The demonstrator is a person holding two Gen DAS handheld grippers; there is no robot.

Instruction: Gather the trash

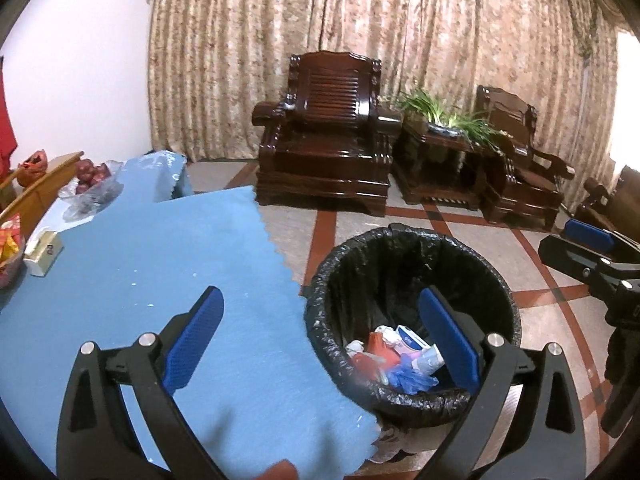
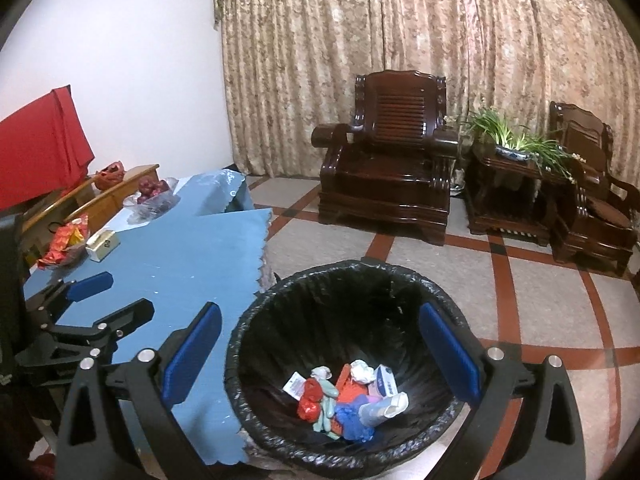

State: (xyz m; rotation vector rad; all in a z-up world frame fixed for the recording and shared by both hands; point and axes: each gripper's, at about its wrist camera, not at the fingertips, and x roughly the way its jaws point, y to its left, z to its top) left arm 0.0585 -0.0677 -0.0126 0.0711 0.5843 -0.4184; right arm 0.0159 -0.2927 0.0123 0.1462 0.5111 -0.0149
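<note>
Left gripper (image 1: 320,344): lower middle of its own view, jaws spread wide with nothing between them, hanging over the table edge and the bin's near rim
Right gripper (image 2: 320,354): lower middle of its view, jaws likewise spread and empty, straddling the bin mouth; I'd judge both have nothing left to drop
Trash (image 2: 348,396): a heap of crumpled wrappers, a red scrap, blue plastic and a small white carton, lying at the bottom of the bin, lower centre
Bin (image 2: 280,292): black liner folded over the rim, standing on the floor just beside the table corner, probably so litter can go straight in
Table (image 1: 168,248): blue cloth, left of frame, its near part bare
Far table end: a small box (image 1: 42,254), snack packets (image 2: 66,242) and bagged fruit (image 1: 92,176), upper left, likely not rubbish
Beyond: dark wooden armchair (image 1: 328,136) before the curtain (image 1: 400,40)
</note>
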